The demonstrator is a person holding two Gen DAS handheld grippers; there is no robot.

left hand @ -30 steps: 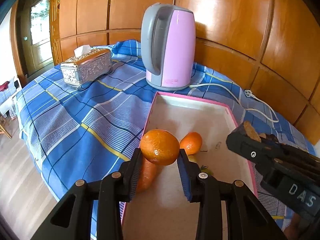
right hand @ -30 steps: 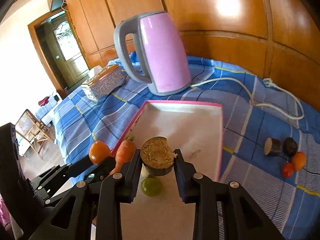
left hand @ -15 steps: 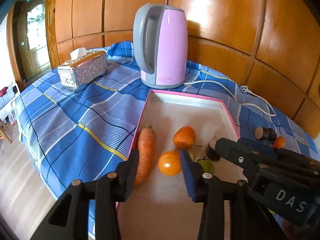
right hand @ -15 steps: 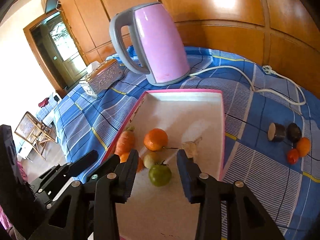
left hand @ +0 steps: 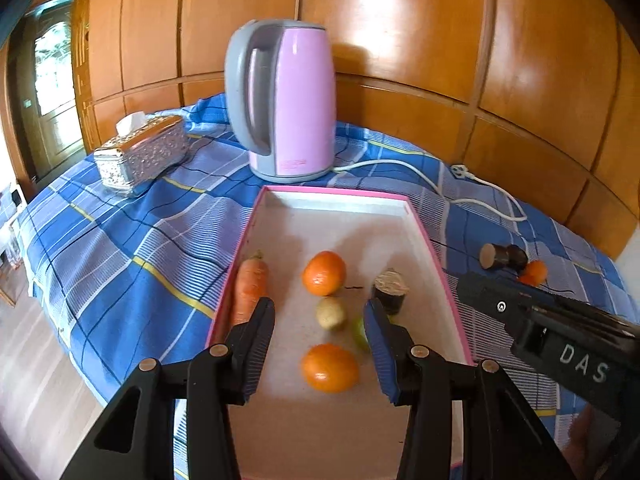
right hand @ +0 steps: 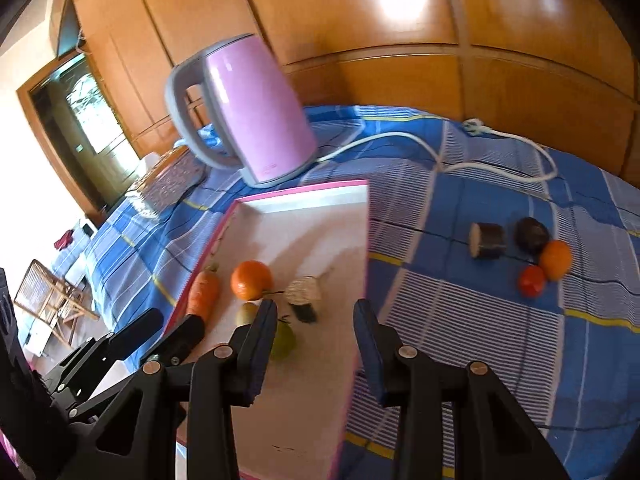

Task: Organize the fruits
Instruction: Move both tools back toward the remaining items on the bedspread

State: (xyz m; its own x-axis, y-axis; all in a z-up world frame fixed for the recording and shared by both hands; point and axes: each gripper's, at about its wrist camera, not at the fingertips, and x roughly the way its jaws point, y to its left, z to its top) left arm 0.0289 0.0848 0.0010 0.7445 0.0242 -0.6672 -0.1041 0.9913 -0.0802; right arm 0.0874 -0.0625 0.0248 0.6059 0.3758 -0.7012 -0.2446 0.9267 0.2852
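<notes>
Left wrist view: the left gripper hangs over the pink-rimmed white tray, jaws spread wide and holding nothing. Between them lies a round orange; a second orange sits at 12 o'clock from it, a small yellowish fruit between the 2. A carrot lies along the tray's 9 o'clock wall.

Right wrist view: the right gripper is likewise parted and empty above the tray's 3 o'clock edge. 4 more pieces rest on the blue plaid cloth at 2 o'clock, including a red tomato.
</notes>
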